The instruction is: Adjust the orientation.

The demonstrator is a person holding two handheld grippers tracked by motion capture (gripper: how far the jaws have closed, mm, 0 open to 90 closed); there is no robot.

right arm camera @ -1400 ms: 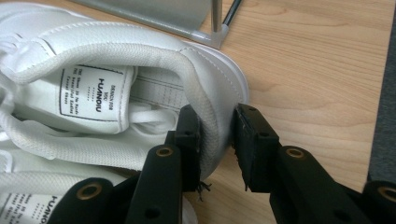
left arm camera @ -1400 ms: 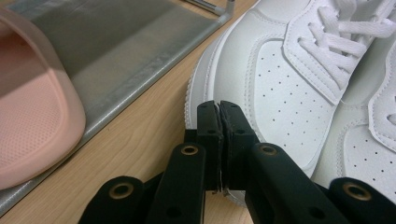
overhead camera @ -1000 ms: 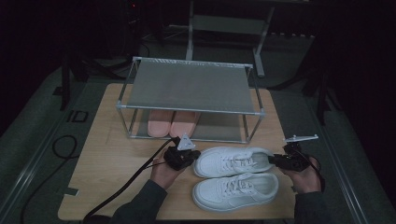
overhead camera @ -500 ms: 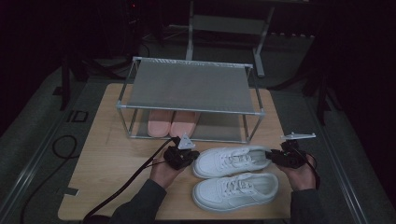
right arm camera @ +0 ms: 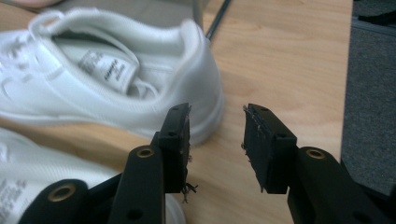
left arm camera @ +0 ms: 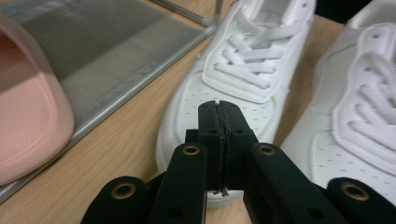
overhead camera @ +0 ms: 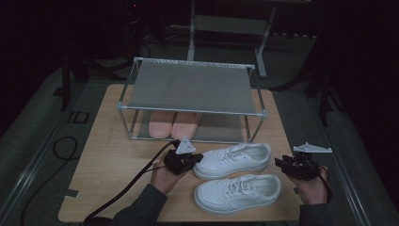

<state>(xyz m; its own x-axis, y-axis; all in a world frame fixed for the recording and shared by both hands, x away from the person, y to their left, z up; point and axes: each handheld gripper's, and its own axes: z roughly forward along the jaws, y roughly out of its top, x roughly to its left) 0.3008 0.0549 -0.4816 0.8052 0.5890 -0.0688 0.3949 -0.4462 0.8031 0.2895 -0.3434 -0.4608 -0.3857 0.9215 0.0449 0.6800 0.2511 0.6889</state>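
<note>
Two white sneakers lie side by side on the wooden table, toes to the left: the far sneaker and the near sneaker. My left gripper is shut with nothing in it, its tip right at the far sneaker's toe. My right gripper is open, just off the far sneaker's heel, with bare wood between its jaws.
A metal shoe rack with a grey top shelf stands behind the sneakers. A pair of pink slippers rests on its lower shelf. The table's right edge runs close to my right gripper. Cables trail off the front left.
My right gripper edged toward the far sneaker's heel, then drew back slightly toward the person. The left gripper and both sneakers have stayed put.
</note>
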